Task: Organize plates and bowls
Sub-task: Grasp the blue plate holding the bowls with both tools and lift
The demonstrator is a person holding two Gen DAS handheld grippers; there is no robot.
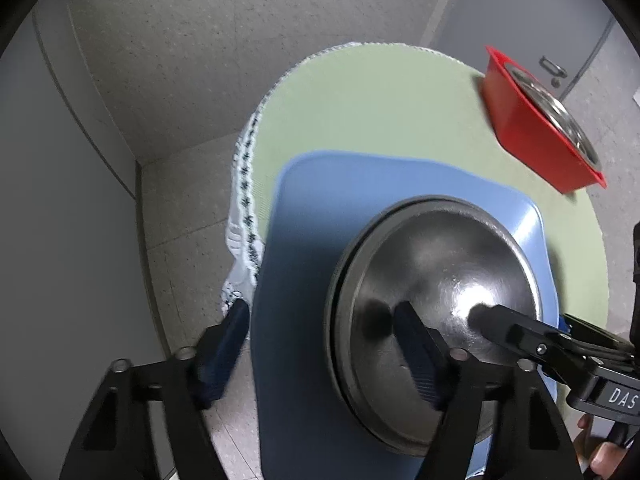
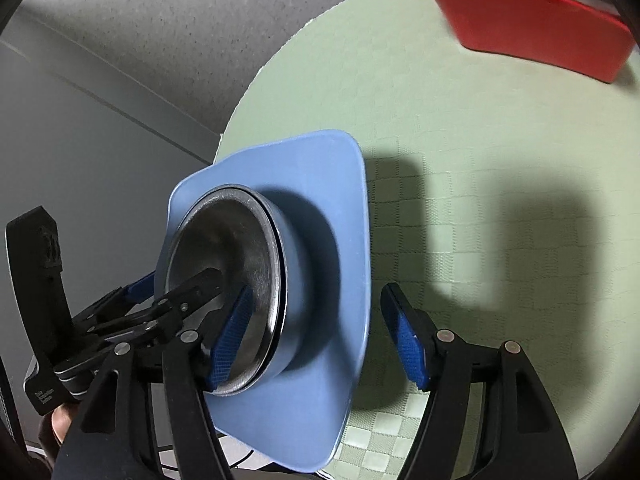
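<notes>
A blue square plate (image 1: pixel 320 208) with a raised blue bowl part holds nested steel bowls (image 1: pixel 436 280). In the right wrist view the plate (image 2: pixel 320 184) is tilted above the green table, steel bowls (image 2: pixel 228 248) inside it. My left gripper (image 1: pixel 316 356) is wide open, one finger inside the steel bowl and the other beyond the plate's left edge. My right gripper (image 2: pixel 316 344) is wide open, straddling the plate's rim, its left finger (image 2: pixel 232 336) inside the bowl. The other gripper's finger (image 1: pixel 500 328) also reaches into the bowl.
A red plastic bin (image 1: pixel 536 128) with steel dishes inside stands at the table's far right; it also shows in the right wrist view (image 2: pixel 532 12). The round table (image 1: pixel 380 100) has a green checked cloth with a fringed edge. Speckled floor lies beyond.
</notes>
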